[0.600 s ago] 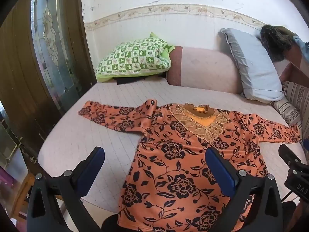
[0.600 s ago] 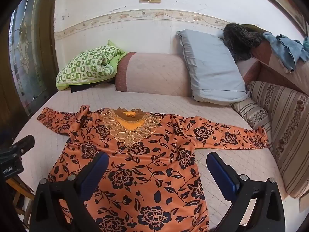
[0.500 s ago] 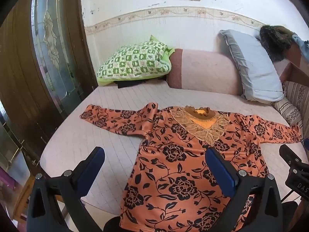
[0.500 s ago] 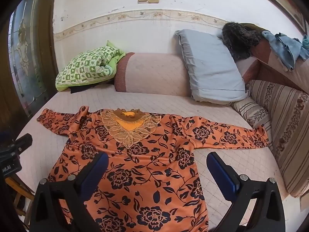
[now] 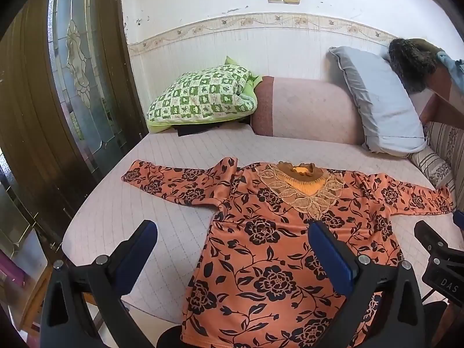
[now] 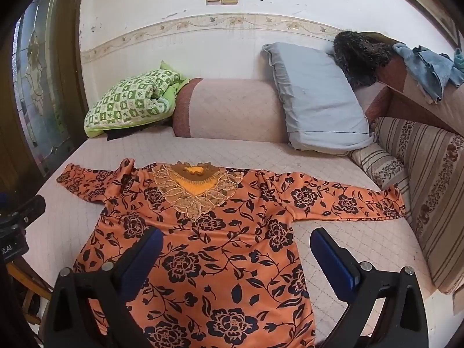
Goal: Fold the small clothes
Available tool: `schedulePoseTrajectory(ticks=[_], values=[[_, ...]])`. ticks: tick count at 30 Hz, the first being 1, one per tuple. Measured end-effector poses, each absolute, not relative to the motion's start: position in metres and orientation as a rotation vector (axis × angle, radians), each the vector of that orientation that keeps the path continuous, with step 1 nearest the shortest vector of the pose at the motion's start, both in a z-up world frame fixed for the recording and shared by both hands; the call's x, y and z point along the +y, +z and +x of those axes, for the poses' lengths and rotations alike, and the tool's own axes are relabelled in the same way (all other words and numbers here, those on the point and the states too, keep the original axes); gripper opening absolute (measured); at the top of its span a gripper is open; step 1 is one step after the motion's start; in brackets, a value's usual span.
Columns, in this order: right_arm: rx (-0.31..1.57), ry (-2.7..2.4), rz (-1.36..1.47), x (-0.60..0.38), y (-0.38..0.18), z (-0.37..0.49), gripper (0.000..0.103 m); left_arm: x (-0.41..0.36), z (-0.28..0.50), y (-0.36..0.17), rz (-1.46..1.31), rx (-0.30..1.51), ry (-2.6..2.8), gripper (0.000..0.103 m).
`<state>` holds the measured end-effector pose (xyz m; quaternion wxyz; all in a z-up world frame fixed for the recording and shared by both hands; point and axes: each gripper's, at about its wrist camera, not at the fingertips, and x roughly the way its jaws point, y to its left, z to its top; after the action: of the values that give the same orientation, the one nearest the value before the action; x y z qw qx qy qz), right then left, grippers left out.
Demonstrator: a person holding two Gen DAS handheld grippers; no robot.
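An orange long-sleeved top with black flowers (image 5: 278,249) (image 6: 208,249) lies flat, face up, on the pink quilted bed (image 5: 185,156), both sleeves spread sideways and its lace collar toward the wall. My left gripper (image 5: 232,249) hovers above the top's left hem side, its blue pads wide apart and nothing between them. Over the top's lower right part, my right gripper (image 6: 236,256) is open and empty too. Part of the right gripper's black body (image 5: 438,258) shows at the left wrist view's right edge.
A green checked pillow (image 5: 200,98), a pink bolster (image 5: 307,110) and a pale blue pillow (image 5: 380,104) line the wall. A striped cushion (image 6: 429,179) borders the bed's right side. A dark wooden door with glass (image 5: 72,87) stands left. Blue clothes (image 6: 429,66) hang at the far right.
Both views have tilted slightly upward, so the top sits a little lower in the frames. The top itself has not moved and both grippers stay open.
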<state>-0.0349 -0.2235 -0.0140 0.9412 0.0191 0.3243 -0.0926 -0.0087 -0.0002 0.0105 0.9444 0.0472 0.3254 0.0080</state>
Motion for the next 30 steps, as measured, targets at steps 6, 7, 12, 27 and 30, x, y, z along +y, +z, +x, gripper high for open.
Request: schedulePoseTrajectory(ticks=[6,7,12,27,30], values=[[0.664,-0.186,0.042,-0.222,-0.014,-0.036,0.103,-0.001,-0.011,0.008,0.095,0.663,0.015,0.103],[0.663,-0.187,0.043,-0.223,-0.013,-0.036,0.103,-0.001,-0.012,0.008,0.097,0.663,0.013,0.103],[0.662,-0.189,0.044,-0.223,-0.013,-0.038,0.103,-0.002,-0.014,0.010,0.101,0.659,0.006,0.103],[0.654,-0.184,0.040,-0.220,-0.007,-0.044,0.103,-0.001,-0.017,0.014,0.107,0.655,0.004,0.103],[0.657,-0.181,0.046,-0.220,-0.007,-0.045,0.103,-0.001,-0.018,0.015,0.108,0.652,0.005,0.103]])
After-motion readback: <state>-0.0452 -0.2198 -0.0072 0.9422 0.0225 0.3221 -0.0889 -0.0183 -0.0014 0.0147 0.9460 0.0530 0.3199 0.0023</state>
